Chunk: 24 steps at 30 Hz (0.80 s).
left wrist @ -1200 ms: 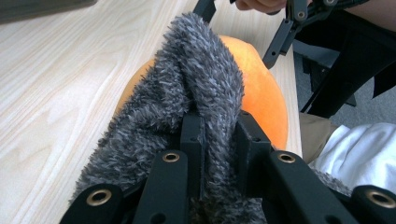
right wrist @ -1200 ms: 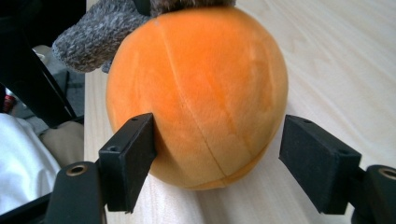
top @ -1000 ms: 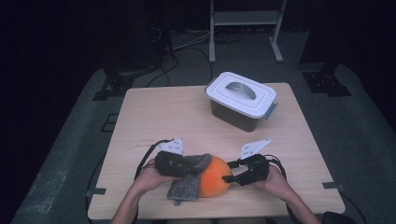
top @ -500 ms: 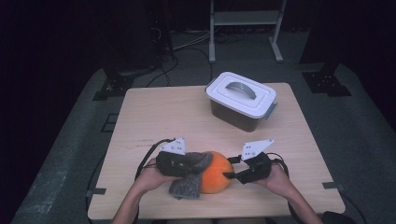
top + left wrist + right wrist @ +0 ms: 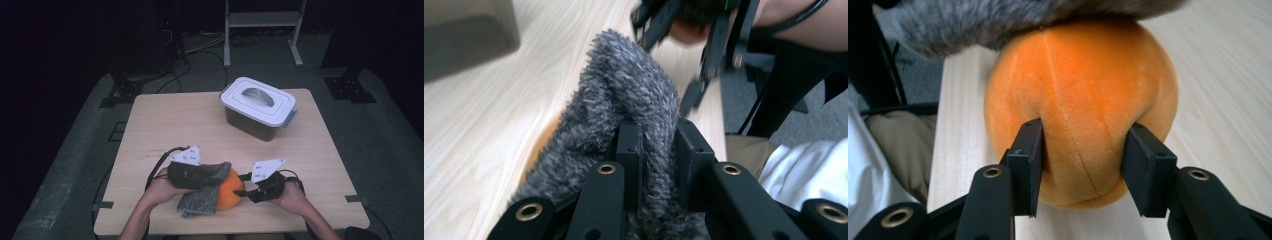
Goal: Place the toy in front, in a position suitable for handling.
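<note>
Your left tongs (image 5: 659, 145) are clamped on a fold of the grey fluffy cloth (image 5: 634, 100); in the left gripper view the two black jaws stand close together with the pile squeezed between them. Your right tongs (image 5: 1083, 165) have just been closing, and in the right gripper view their jaws now press into the two sides of the orange plush ball (image 5: 1083, 100), so the soft surface dents at each pad. The ball (image 5: 229, 191) rests on the tabletop (image 5: 200, 125) near the edge on your side, between your two hands. The cloth (image 5: 205, 187) lies over the top and the left side of the ball, and its lower part hangs down to the tabletop just beside it. In the high view your left tongs (image 5: 212, 176) come to the ball from the left and your right tongs (image 5: 240, 189) from the right, each with its grey three-cornered plate on top and a black cable behind it. Farther back, toward the right side of the tabletop and well apart from the ball, stands a box (image 5: 257, 107) with dark walls, a white lid and a grey handle. The lid is on it.
</note>
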Motion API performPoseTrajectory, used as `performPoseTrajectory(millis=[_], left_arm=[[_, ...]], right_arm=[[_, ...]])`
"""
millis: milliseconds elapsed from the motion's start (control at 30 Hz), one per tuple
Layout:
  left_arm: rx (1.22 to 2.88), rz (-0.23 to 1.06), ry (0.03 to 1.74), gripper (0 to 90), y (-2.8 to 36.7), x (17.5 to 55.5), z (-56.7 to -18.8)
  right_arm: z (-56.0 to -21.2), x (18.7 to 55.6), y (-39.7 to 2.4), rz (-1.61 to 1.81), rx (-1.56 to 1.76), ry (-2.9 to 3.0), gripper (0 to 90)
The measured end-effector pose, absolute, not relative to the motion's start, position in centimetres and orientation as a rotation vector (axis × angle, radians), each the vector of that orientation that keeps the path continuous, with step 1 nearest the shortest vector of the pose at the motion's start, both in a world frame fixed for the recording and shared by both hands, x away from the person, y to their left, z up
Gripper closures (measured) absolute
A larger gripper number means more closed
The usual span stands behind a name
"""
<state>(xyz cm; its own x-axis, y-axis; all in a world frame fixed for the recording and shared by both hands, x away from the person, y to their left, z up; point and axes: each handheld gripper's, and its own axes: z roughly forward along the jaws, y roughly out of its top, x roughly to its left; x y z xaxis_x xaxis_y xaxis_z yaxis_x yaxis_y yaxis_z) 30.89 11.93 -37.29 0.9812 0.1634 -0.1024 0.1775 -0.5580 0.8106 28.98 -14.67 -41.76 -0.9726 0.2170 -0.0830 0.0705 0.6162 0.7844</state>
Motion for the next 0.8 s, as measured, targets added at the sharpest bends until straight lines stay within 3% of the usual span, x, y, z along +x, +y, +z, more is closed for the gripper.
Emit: performPoseTrajectory(millis=[100, 233, 400, 500, 533, 667, 700, 800], left_arm=[[2.205, -0.010, 0.265, 75.7, 12.0, 31.1, -38.0], [2.194, -0.035, 0.294, 76.1, 12.6, 31.5, -38.5], [2.185, -0.045, 0.296, 76.0, 12.8, 31.4, -38.5], [2.209, -0.034, 0.306, 76.0, 12.8, 31.5, -38.5], [2.203, -0.038, 0.308, 76.0, 12.8, 31.5, -38.6], [2.208, -0.048, 0.293, 76.0, 12.6, 31.5, -38.5], [2.206, -0.050, 0.292, 76.0, 12.5, 31.4, -38.5], [2.209, -0.030, 0.283, 76.0, 12.3, 31.3, -38.1]], right_arm=[[-41.8, 29.0, -14.5, 1.268, 0.255, 2.671, 53.0], [-41.6, 29.6, -15.3, 1.282, 0.303, 2.666, 59.9], [-41.4, 29.7, -15.4, 1.297, 0.322, 2.658, 60.1], [-41.8, 30.1, -15.6, 1.349, 0.386, 2.682, 46.6], [-42.0, 30.3, -15.7, 1.362, 0.448, 2.702, 38.3], [-43.2, 31.0, -15.7, 1.364, 0.537, 2.756, 31.3], [-43.4, 31.1, -15.6, 1.365, 0.548, 2.770, 31.6], [-43.4, 30.9, -15.5, 1.393, 0.524, 2.758, 54.8]])
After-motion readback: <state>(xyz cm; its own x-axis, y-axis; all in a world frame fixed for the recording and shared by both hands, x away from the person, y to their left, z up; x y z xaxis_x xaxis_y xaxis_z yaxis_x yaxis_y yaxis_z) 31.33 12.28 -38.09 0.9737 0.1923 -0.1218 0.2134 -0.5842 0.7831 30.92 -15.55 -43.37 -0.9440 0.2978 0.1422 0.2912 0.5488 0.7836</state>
